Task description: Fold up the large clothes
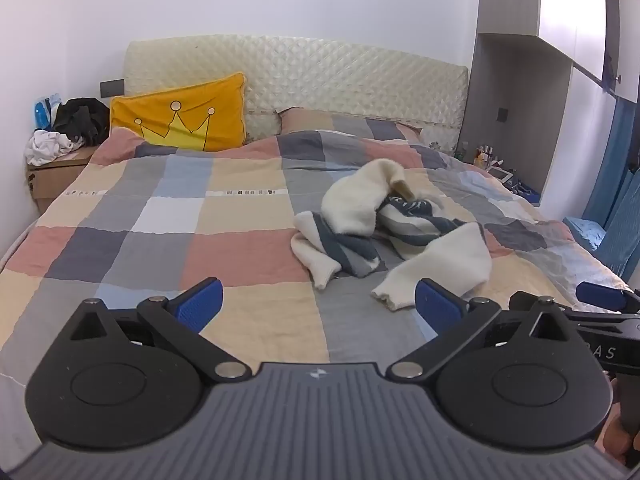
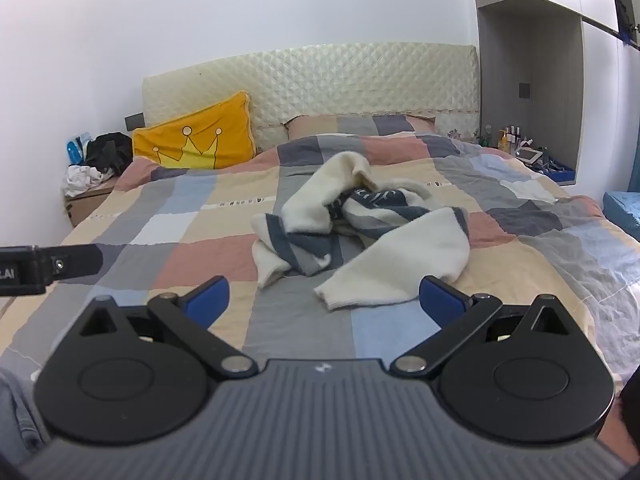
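At the far left, beside the bed's head corner, a wooden nightstand (image 1: pixel 56 168) carries a heap of black and white clothes (image 1: pixel 72 128). A yellow crown cushion (image 1: pixel 180 116) leans against the quilted headboard (image 1: pixel 320 76) near the left corner of the checked quilt (image 1: pixel 160 220). The left hand-held gripper (image 1: pixel 318 306) hangs over the foot edge of the bed with its blue pads spread fully apart and nothing between them. Right of the bed's middle lies the cream sweater with navy and grey stripes (image 1: pixel 380 224), crumpled, one sleeve cuff pointing toward the foot edge. The right hand-held gripper (image 2: pixel 324 300) hovers just short of that cuff, jaws equally wide and empty. At the far right, past the head corner, a shelf niche holds small bottles (image 2: pixel 510 136)
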Tool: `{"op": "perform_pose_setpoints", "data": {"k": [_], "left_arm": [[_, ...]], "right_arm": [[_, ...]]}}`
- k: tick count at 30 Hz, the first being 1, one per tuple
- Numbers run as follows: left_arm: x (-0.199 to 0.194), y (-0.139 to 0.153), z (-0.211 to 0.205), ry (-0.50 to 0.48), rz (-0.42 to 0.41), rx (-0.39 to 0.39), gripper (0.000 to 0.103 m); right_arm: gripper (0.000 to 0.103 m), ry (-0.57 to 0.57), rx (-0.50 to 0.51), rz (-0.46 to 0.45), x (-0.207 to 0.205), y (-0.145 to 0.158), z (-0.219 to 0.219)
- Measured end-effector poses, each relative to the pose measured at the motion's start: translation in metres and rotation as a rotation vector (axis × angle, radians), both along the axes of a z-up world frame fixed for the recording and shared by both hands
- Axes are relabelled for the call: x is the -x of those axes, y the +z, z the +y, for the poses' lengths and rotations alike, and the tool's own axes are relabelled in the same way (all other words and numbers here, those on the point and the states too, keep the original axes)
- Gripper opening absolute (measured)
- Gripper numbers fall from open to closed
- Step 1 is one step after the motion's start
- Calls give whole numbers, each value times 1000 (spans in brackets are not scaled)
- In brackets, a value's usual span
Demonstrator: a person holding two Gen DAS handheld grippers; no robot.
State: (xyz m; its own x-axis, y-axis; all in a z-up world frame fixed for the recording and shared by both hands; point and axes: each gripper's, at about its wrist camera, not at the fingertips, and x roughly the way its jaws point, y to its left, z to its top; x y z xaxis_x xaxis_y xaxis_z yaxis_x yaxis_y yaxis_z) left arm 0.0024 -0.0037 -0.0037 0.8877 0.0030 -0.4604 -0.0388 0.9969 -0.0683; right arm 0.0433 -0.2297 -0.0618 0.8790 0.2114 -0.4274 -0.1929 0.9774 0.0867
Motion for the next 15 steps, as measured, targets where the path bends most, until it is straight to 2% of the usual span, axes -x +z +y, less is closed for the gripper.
{"op": "perform_pose_setpoints", "data": {"k": [15], "left_arm": [[-6,-11,4,6,6,12,103]], "right_arm": [[103,5,8,17,-5,0,4]]}}
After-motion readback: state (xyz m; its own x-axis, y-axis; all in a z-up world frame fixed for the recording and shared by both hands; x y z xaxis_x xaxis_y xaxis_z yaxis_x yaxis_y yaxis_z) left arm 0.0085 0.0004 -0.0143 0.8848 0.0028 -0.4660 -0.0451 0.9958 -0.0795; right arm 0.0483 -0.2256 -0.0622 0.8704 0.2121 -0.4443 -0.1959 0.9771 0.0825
